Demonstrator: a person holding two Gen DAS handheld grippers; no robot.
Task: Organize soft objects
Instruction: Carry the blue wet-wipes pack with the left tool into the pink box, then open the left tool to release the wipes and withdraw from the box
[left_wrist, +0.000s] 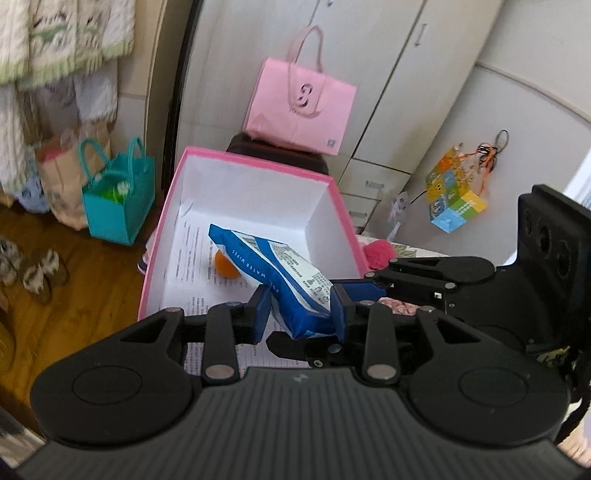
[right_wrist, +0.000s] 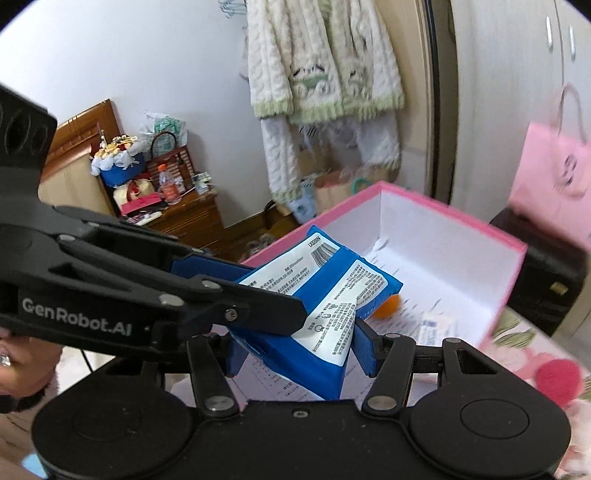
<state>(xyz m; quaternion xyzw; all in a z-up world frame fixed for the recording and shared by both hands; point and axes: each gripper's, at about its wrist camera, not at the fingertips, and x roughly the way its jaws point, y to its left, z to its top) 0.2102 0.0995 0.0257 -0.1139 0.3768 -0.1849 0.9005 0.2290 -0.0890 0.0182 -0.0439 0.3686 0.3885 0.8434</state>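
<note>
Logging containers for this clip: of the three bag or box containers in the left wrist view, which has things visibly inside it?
The pink box: wipes pack and orange ball inside.

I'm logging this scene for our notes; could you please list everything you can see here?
wipes pack: 1, blue and white, held over the box's near end by both grippers
box: 1, pink outside, white inside, open, printed sheets on its floor
ball: 1, orange, in the box under the pack
pompom: 1, pink, outside the box on a floral cloth
pink bag: 1, on a dark stool behind the box
teal bag: 1, on the wooden floor
cube: 1, multicoloured, hanging by the cabinet
knit cardigan: 1, cream and green, hanging
left gripper: 1, black, blue pads, gripping the pack's end
right gripper: 1, black, blue pads, clamping the pack's sides
</note>
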